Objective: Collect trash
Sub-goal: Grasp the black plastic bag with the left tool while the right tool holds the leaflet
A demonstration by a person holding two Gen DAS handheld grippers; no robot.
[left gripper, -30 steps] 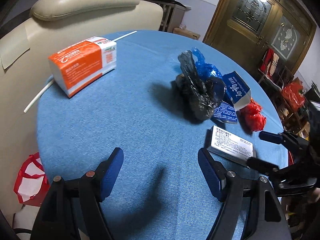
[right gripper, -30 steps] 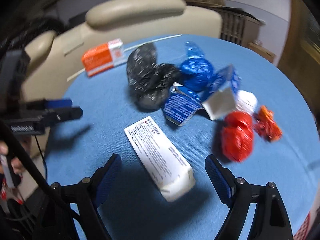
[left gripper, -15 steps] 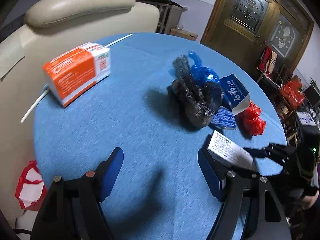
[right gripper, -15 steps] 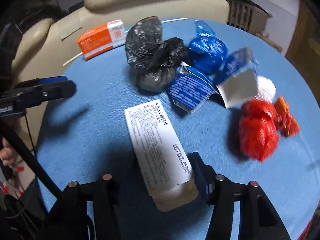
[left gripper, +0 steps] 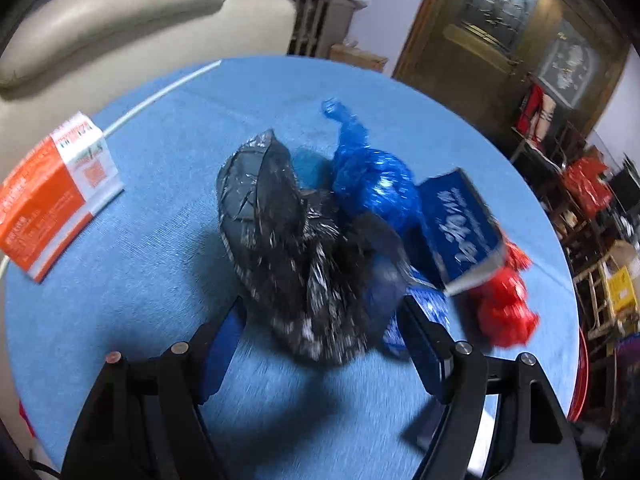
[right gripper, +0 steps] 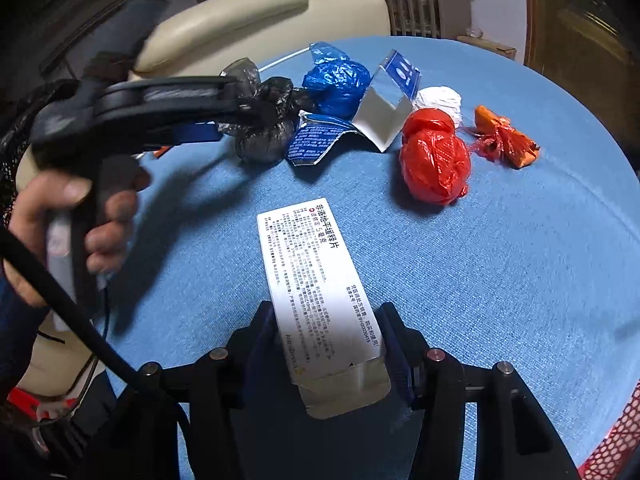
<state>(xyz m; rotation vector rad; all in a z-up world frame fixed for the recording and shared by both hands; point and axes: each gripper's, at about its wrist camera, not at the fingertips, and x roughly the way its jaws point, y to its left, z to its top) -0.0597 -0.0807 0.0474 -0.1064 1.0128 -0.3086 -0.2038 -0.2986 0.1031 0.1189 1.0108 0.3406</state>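
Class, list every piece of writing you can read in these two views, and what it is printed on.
"非洛地平缓释片": heading on the white medicine box.
"AstraZeneca": same box, near its taped end.
Its fine print: too small to read.
The blue carton: white characters, blurred.
The orange box: print blurred.

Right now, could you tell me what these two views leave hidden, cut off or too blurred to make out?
- Left wrist view: motion blur hides whether the left hand-held gripper touches the black bag.
- Left wrist view: the orange carton is cut by the left edge.
- Right wrist view: the right hand-held gripper covers the white box's sides.
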